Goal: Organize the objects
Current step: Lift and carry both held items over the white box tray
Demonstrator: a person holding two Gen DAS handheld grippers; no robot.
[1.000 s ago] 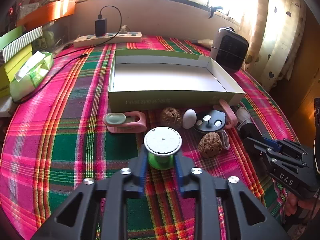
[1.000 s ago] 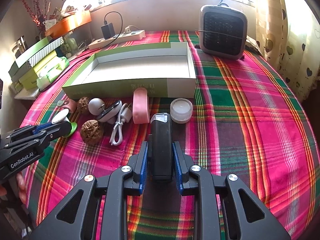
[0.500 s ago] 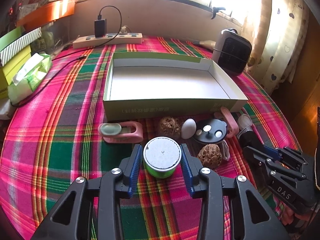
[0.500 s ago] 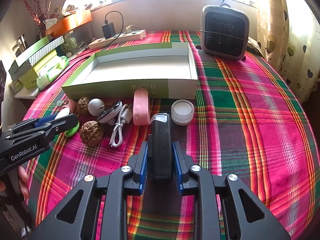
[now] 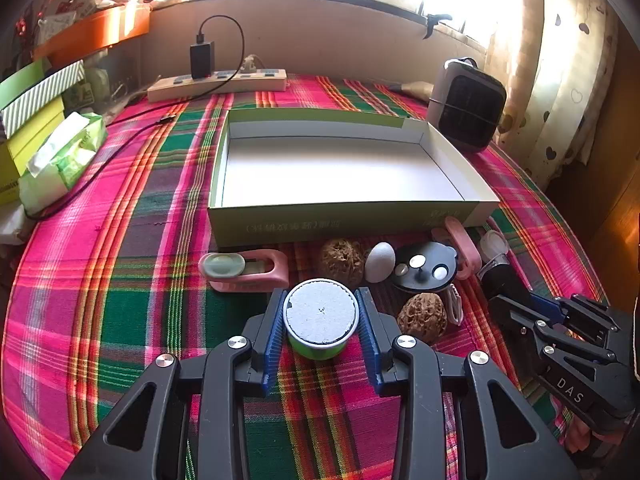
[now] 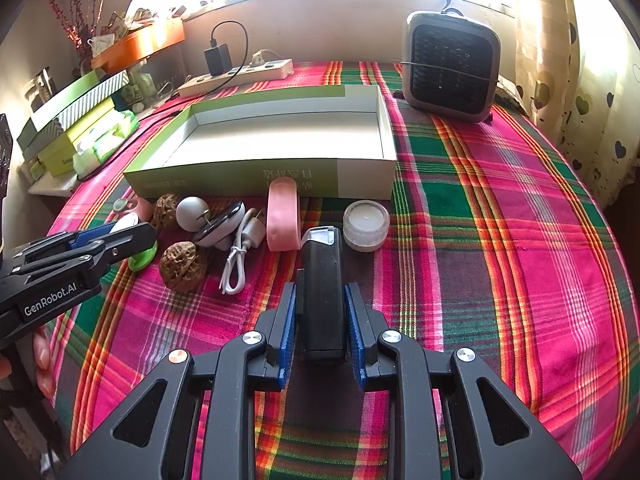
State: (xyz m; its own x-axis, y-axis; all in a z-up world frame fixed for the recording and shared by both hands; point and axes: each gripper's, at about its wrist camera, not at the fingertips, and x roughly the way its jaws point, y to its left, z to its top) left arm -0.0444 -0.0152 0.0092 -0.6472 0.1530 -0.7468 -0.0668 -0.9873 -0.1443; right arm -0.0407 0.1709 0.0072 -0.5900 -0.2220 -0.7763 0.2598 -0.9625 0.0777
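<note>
Nothing sits yet in the green box (image 5: 344, 220) at mid-frame: the left claw (image 5: 321, 334) is closing around the green-rimmed round tin (image 5: 321, 318), the right claw (image 6: 321, 330) pinches the black rectangular device (image 6: 322, 292), both low centre on the table (image 6: 500, 240).

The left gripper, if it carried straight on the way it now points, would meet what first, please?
Most likely the green spool, already between the closing jaws of the left gripper; beyond it probably the walnut before the box, though depth is unclear.
</note>
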